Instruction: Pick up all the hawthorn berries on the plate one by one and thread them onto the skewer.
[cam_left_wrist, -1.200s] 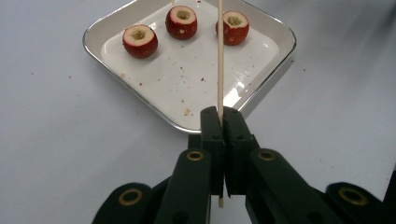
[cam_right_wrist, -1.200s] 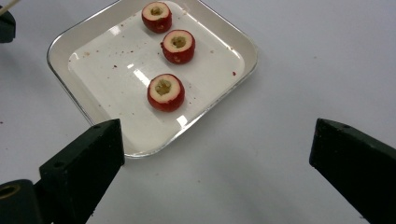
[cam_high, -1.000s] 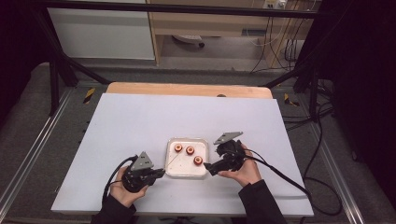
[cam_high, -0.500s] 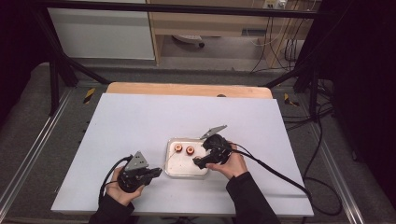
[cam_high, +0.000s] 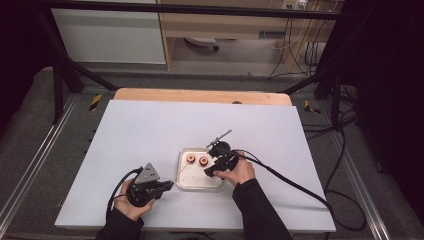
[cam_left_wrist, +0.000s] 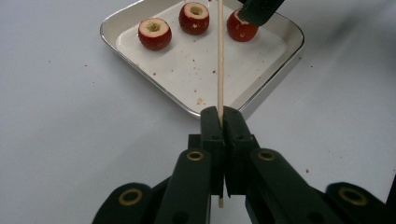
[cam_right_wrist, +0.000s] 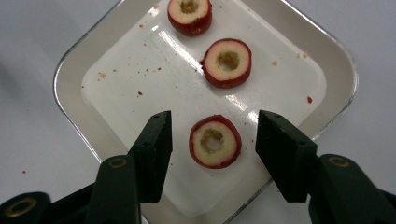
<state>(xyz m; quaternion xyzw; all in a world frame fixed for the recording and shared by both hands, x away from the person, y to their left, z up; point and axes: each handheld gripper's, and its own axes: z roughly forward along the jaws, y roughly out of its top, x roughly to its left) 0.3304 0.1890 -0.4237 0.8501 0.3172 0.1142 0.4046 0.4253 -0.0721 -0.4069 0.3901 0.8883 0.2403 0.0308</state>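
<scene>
three cored red fruits (cam_right_wrist: 214, 142) on one tray (cam_right_wrist: 70, 74), one skewer (cam_left_wrist: 220, 56)

grippers: black, brass-ringed screws | fingers (cam_right_wrist: 154, 154): blocky, black | cables: black | sleeves (cam_high: 260, 210): dark

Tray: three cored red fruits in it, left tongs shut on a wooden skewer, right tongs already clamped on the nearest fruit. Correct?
Not quite. In the right gripper view the right tongs have been closing, but their pads stand clear of the nearest fruit on both sides. The tray, the skewer and the left tongs are as stated.
</scene>
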